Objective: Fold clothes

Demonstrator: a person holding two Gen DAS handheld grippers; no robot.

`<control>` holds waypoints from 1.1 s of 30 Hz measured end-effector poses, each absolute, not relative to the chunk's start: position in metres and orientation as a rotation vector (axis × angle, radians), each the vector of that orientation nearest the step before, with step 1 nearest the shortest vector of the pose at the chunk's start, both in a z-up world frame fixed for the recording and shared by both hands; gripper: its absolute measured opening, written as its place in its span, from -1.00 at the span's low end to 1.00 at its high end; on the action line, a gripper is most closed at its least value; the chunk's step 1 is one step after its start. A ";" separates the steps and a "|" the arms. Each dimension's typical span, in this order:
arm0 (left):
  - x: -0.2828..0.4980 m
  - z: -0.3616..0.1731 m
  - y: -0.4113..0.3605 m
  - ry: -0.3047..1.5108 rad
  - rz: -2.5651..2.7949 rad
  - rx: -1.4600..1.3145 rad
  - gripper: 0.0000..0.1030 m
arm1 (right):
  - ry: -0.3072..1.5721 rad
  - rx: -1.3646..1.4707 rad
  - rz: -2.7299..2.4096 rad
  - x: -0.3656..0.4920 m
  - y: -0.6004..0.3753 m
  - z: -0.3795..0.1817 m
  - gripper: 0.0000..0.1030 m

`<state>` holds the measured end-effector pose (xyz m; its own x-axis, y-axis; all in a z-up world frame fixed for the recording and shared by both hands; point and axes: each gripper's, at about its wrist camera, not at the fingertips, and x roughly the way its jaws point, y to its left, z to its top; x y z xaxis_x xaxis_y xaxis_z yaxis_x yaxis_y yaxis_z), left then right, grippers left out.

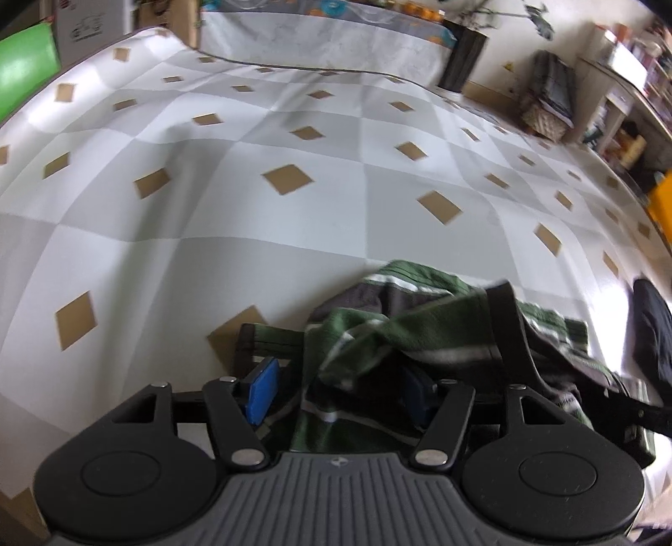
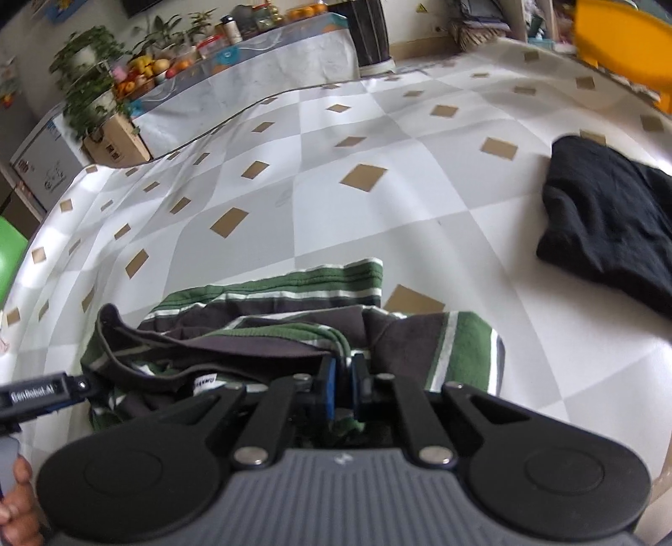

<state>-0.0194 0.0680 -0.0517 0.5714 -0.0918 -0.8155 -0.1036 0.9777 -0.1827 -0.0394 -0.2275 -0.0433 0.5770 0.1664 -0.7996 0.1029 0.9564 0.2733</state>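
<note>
1. Here is the striped garment (image 2: pixel 269 332), green, dark brown and white, lying crumpled on the checked cloth (image 2: pixel 378 218) that covers the work surface, close in front of both grippers.
2. The right gripper (image 2: pixel 342 386) is down on the heap, its blue pads (image 2: pixel 329 384) drawn almost together with a thin fold of the green-striped fabric caught between them. That is a pinch on the garment.
3. No earlier view to compare, so only the clamp itself can be called.
4. The left gripper (image 1: pixel 336 388) stands spread over the same garment (image 1: pixel 420 332); one blue pad (image 1: pixel 262 388) shows clear at the left, the other is half buried under draped fabric at the right.
5. Cloth lies between the left fingers, but the left pad stands apart from the fabric, so the jaws are not pressing on it.
6. In the right wrist view a white label shows on the inner side of the garment, near the dark collar band that curls up at the left.
7. A black garment (image 2: pixel 609 227) lies folded further off to the right on the same cloth, well apart from the striped one.
8. At the lower left of the right wrist view, fingers of a hand (image 2: pixel 17 500) grip the left gripper's handle.
9. Beyond the cloth's far edge: a table with fruit and potted plants (image 2: pixel 90 80), and a yellow object (image 2: pixel 621 38) at the upper right.
</note>
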 end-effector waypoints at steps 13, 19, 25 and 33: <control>-0.014 -0.045 0.055 0.889 -0.013 -0.058 0.17 | 0.987 0.314 0.016 -0.040 -0.229 -0.047 -0.83; -0.013 -0.038 0.051 0.839 -0.042 -0.002 0.17 | 0.996 0.312 0.020 -0.040 -0.228 -0.048 -0.82; -0.009 -0.038 0.046 0.837 -0.161 0.012 0.17 | 1.004 0.332 0.018 -0.041 -0.231 -0.049 -0.78; -0.004 -0.047 0.033 0.884 -0.294 0.080 0.17 | 1.014 0.352 0.025 -0.041 -0.236 -0.050 -0.74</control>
<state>-0.0043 0.0333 -0.0471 0.5965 -0.2203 -0.7718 0.2861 0.9568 -0.0520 -0.0410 -0.2355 -0.0498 0.5330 0.1828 -0.8261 0.1412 0.9435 0.2999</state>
